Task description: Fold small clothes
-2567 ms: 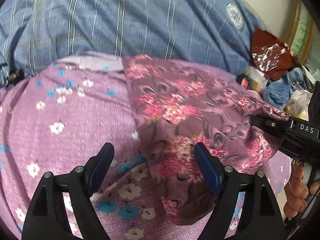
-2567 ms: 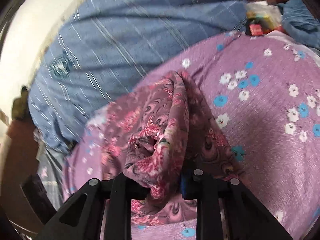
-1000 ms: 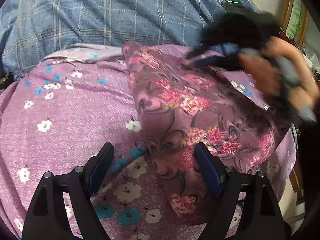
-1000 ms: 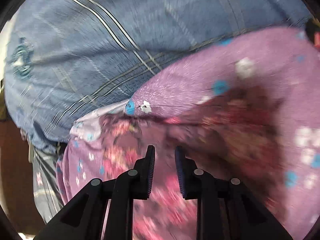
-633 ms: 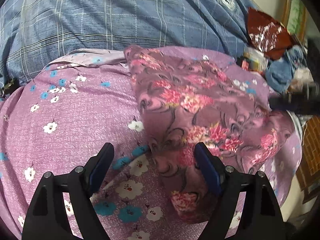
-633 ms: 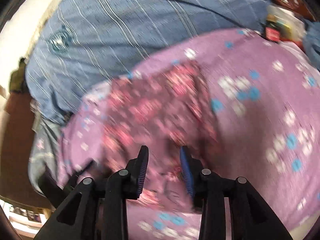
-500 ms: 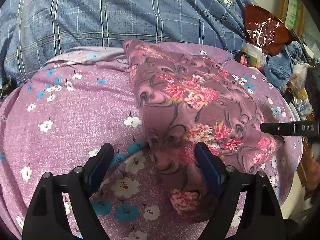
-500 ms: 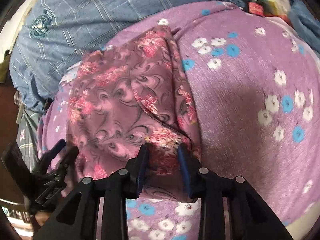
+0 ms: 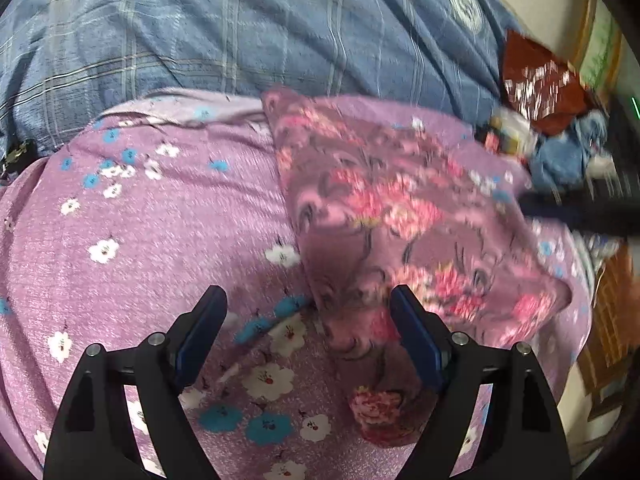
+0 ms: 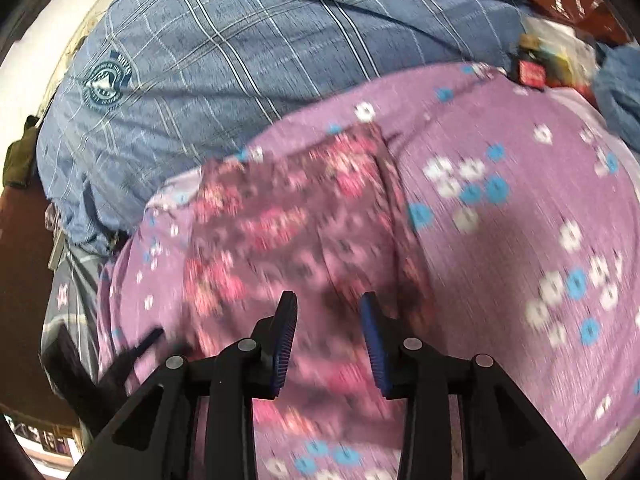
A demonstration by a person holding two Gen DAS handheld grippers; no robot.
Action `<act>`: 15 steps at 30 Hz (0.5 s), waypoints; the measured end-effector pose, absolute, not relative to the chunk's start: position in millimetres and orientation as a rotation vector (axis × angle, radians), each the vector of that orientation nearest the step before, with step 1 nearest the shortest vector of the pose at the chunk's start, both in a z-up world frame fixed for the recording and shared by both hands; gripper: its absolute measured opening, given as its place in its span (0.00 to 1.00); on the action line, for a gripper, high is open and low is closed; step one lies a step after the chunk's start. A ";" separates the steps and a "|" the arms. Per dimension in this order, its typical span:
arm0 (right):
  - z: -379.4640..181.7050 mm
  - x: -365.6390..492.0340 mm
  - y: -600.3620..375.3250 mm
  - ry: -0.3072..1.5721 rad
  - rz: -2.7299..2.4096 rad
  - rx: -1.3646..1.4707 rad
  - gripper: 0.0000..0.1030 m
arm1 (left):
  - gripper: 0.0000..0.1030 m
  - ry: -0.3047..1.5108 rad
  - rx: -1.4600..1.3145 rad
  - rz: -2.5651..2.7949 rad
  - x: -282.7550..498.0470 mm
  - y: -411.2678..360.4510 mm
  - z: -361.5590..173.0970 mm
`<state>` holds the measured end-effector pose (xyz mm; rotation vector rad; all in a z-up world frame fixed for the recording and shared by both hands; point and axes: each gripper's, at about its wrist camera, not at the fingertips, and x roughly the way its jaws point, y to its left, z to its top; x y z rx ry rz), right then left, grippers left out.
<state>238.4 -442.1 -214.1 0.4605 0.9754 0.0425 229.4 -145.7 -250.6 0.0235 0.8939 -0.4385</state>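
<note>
Left wrist view: jaws of left gripper spread wide, empty, straddling near left edge of floral garment lying folded on purple flowered sheet; far corner near blue plaid blanket; clutter crowding right side

Right wrist view: jaws of right gripper narrow, just been opening, nothing pinched, hovering over garment's near part; blurred

Advised: pinch near hem at both corners, lift level, align edges before lowering. Open sheet to garment's right for working room
</note>
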 end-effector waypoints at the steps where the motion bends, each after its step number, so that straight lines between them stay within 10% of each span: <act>1: -215.3 251.0 -441.2 0.987 0.035 0.459 0.31 | 0.82 0.902 0.045 -0.439 228.9 -148.7 -253.7; 15: -229.5 283.9 -440.9 1.018 -0.003 0.458 0.34 | 0.82 0.838 0.053 -0.417 225.0 -147.3 -241.7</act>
